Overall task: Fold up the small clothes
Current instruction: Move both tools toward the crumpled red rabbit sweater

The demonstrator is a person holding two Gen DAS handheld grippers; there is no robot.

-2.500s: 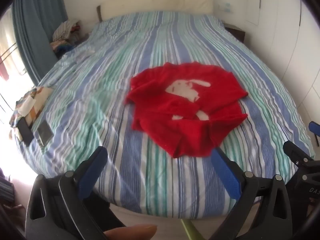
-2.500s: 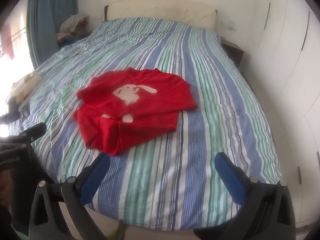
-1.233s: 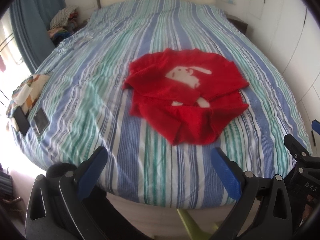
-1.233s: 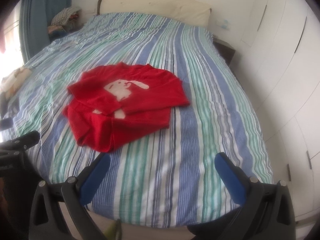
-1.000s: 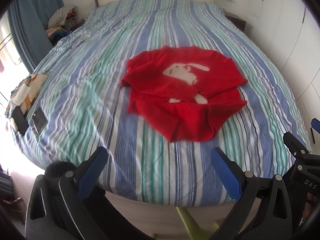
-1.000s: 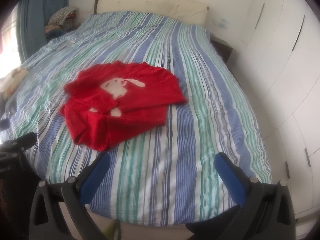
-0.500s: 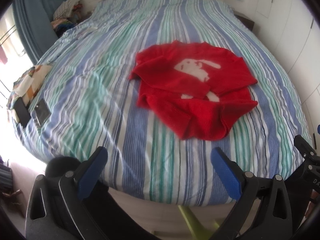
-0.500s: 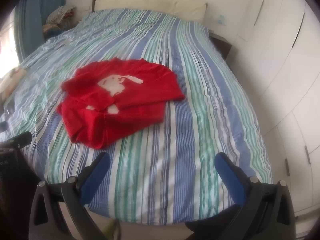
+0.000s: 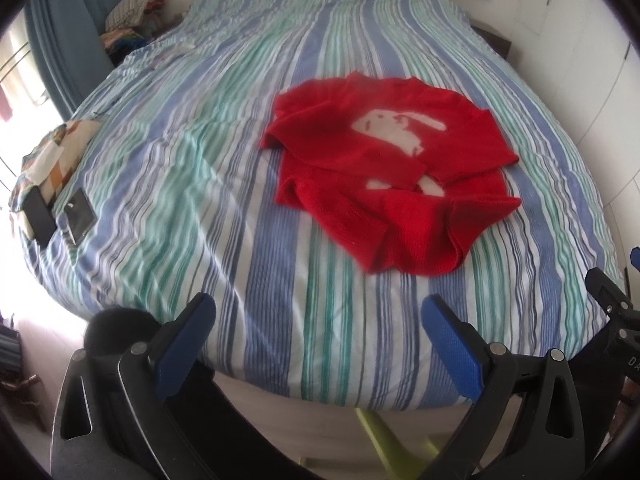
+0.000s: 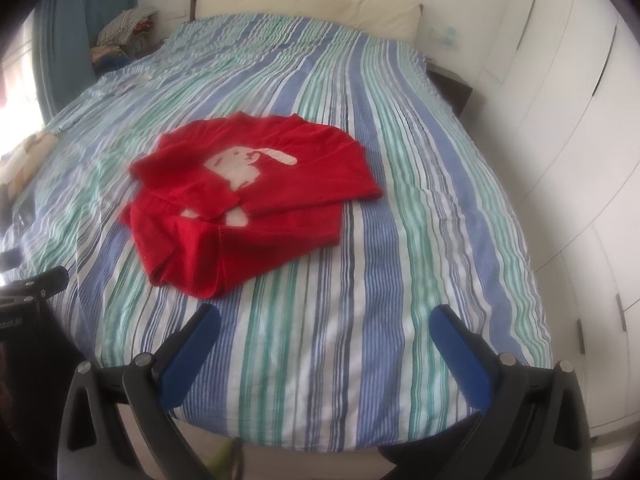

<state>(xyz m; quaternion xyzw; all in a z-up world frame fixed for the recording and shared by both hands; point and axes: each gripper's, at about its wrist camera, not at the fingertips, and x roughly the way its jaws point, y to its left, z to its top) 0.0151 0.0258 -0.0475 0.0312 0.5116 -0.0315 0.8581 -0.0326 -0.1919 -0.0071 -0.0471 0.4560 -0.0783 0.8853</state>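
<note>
Red sweater (image 9: 392, 184) lies on the bed (image 9: 200, 168), well beyond both spread, empty claws

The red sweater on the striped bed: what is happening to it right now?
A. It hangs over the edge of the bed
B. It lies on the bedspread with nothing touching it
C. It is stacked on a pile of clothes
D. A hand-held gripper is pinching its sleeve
B: the red sweater lies on the striped bedspread, both sleeves folded across its front, while the left hand-held gripper and right hand-held gripper hover open short of it.
</note>
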